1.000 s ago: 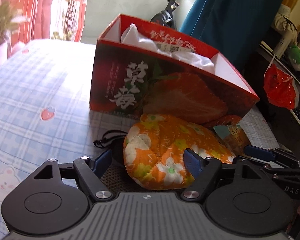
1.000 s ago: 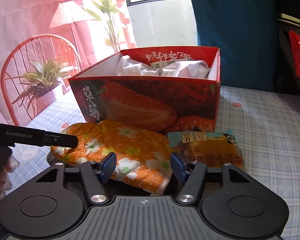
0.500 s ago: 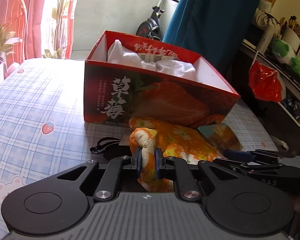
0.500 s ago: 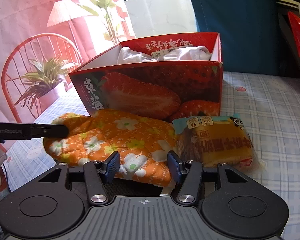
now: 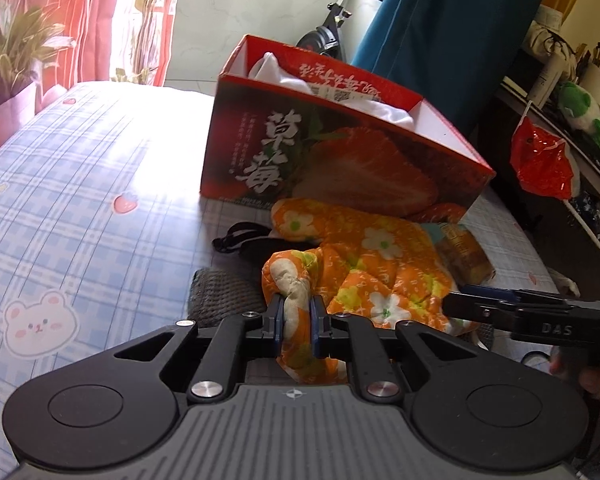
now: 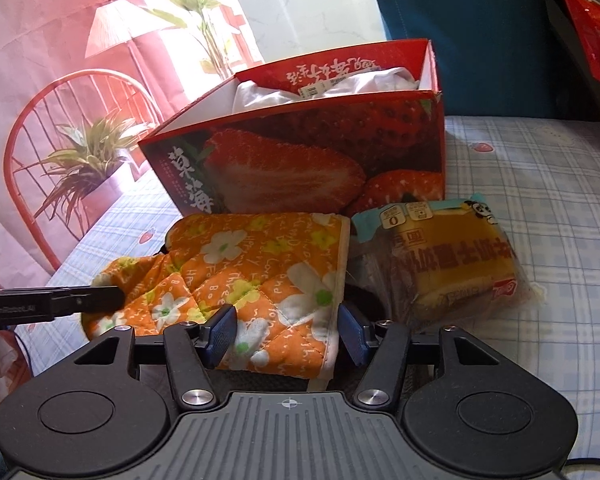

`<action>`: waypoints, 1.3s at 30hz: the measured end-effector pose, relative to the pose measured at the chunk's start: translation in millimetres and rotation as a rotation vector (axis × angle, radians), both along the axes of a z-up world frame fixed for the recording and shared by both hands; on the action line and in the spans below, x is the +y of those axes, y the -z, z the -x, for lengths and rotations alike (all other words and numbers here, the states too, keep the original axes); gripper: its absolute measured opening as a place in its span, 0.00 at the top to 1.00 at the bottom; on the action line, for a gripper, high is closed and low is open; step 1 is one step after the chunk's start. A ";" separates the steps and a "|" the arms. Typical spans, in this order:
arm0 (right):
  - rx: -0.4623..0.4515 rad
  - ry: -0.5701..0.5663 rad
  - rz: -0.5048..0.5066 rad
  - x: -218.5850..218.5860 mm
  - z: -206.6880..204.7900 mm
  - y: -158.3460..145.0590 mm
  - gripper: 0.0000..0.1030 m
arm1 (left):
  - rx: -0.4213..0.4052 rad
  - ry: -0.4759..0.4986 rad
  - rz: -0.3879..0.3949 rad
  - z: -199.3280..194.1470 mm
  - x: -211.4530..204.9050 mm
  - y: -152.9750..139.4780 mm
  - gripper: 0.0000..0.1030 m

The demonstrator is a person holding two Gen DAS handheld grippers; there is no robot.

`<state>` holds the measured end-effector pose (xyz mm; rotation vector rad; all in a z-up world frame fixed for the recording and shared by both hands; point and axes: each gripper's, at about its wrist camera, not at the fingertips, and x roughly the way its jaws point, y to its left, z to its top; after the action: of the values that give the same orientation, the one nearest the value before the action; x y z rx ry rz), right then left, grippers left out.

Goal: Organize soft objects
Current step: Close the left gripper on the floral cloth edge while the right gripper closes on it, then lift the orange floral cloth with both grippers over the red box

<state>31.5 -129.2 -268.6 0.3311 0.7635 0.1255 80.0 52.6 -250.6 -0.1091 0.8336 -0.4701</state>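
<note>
My left gripper [image 5: 296, 314] pinches the soft, light quilted mitt [image 5: 364, 264] before the strawberry box [image 5: 340, 160]; my right gripper [image 6: 286, 330] straddles its hem, jaws apart.

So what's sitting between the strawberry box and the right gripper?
In the right wrist view, the orange floral mitt fills the stretch from the strawberry box to the open right gripper, its cuff edge reaching between the fingers.

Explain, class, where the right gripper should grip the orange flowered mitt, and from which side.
Grip the cream-bound cuff edge of the orange flowered mitt, coming from the near side: that straight edge lies between the open right gripper fingers, while the left gripper pinches the opposite end.
</note>
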 end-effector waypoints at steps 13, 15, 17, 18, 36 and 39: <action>0.023 -0.012 0.017 4.1 -12.9 5.5 0.46 | 0.053 -0.014 -0.037 -15.4 5.0 28.7 0.86; 0.020 -0.015 0.014 3.5 -17.1 6.5 0.45 | 0.052 -0.010 -0.039 -15.6 5.0 30.8 0.85; 0.019 -0.015 0.004 3.0 -22.0 6.6 0.45 | 0.053 -0.008 -0.038 -17.2 4.2 32.0 0.85; 0.020 -0.015 -0.001 3.6 -24.8 7.1 0.44 | 0.054 -0.007 -0.037 -17.7 4.5 32.8 0.85; -0.064 -0.072 0.099 23.2 -19.8 -16.1 0.91 | 0.056 -0.012 -0.040 -15.8 3.2 33.7 0.84; -0.062 -0.091 0.106 22.9 -12.1 -19.2 0.93 | 0.052 -0.012 -0.046 -14.1 1.9 31.5 0.84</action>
<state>43.6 -106.3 -249.4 0.1915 0.7209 0.1793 94.0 54.5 -282.1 -0.0841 0.8938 -0.4386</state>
